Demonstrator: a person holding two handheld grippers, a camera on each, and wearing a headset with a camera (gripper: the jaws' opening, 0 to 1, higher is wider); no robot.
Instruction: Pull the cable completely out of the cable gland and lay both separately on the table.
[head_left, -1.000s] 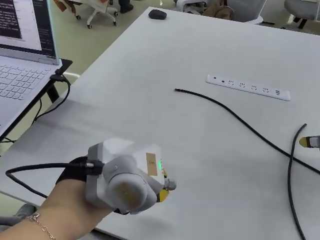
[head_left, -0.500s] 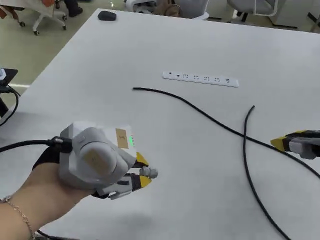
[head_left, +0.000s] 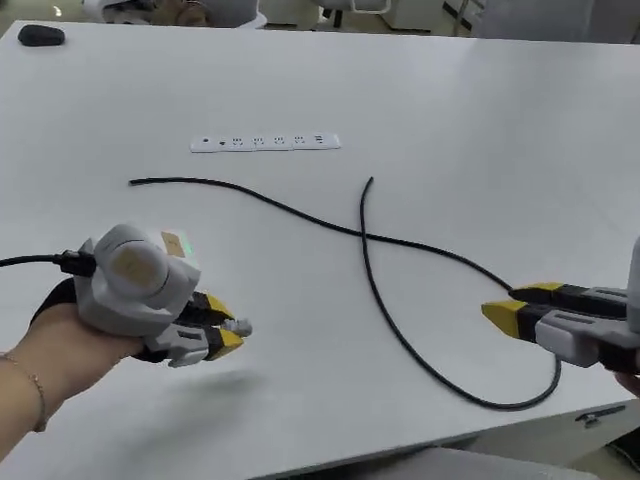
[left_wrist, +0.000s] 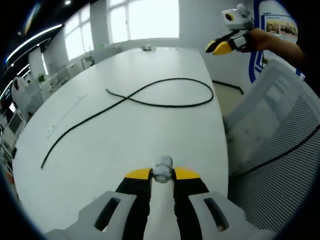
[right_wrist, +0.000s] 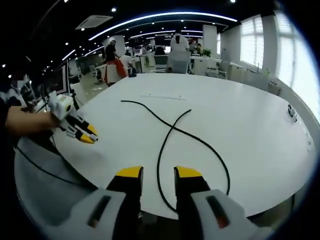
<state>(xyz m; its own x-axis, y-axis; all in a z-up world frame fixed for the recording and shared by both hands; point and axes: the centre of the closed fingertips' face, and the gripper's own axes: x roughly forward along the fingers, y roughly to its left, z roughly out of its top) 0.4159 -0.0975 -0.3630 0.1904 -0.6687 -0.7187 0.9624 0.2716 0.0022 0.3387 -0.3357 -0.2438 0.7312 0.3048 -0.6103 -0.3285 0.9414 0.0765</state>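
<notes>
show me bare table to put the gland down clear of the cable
Bare white table lies ahead of the left gripper, between the thin black cable and the near edge; more beyond the long white power strip. Crowded where the cable crosses itself and loops.

I'm looking at an open-plan office: a long white surface (head_left: 450, 90) carries a power strip (head_left: 265, 142) and, at upper left, a mouse (head_left: 41, 36). A mesh chair (left_wrist: 280, 125) stands at right. Ceiling light strips (right_wrist: 165, 17) run over rows of desks (right_wrist: 150, 61), and there are tall windows (left_wrist: 150, 20).
</notes>
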